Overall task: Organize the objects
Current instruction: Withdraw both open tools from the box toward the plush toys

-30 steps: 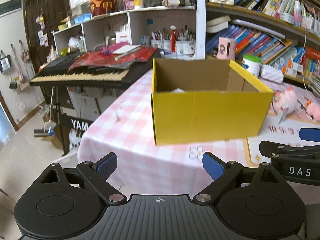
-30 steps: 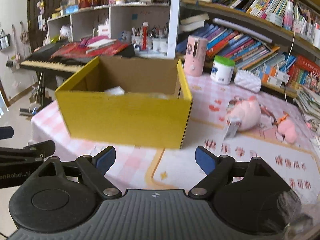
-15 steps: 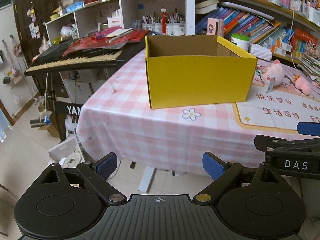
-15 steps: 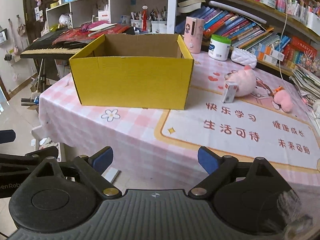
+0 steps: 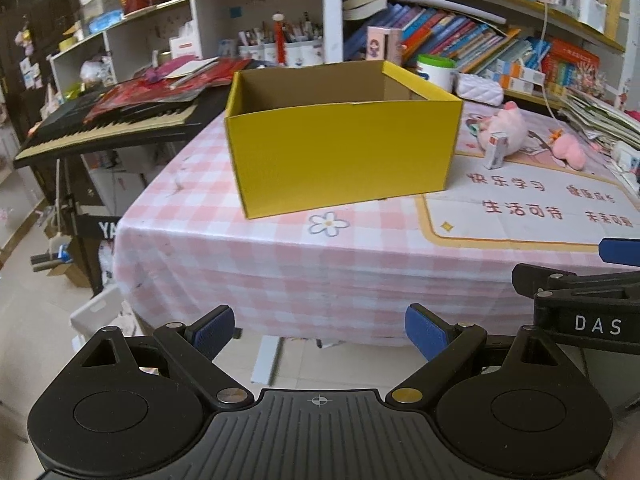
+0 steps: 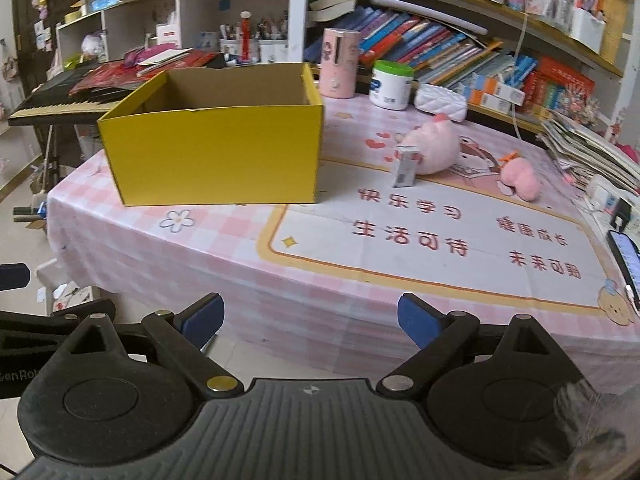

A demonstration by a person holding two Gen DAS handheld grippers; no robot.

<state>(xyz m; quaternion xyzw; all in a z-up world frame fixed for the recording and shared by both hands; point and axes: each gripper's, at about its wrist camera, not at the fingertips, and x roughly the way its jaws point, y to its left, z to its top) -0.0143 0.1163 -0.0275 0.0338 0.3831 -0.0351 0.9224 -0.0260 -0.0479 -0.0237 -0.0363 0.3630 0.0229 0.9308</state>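
An open yellow cardboard box stands on the pink checked table; its inside is hidden from here. To its right lie a big pink plush, a small white carton standing against it, and a smaller pink plush. My left gripper is open and empty, off the table's front edge. My right gripper is open and empty, also off the front edge; its side shows in the left wrist view.
A pink canister, a white green-lidded jar and a white quilted pouch stand behind the box. A phone lies at the table's right edge. A keyboard on a stand is at left; bookshelves fill the back.
Both grippers have pulled back from the box and off the table's front edge. The box now looks smaller and farther. Both stay open and empty.
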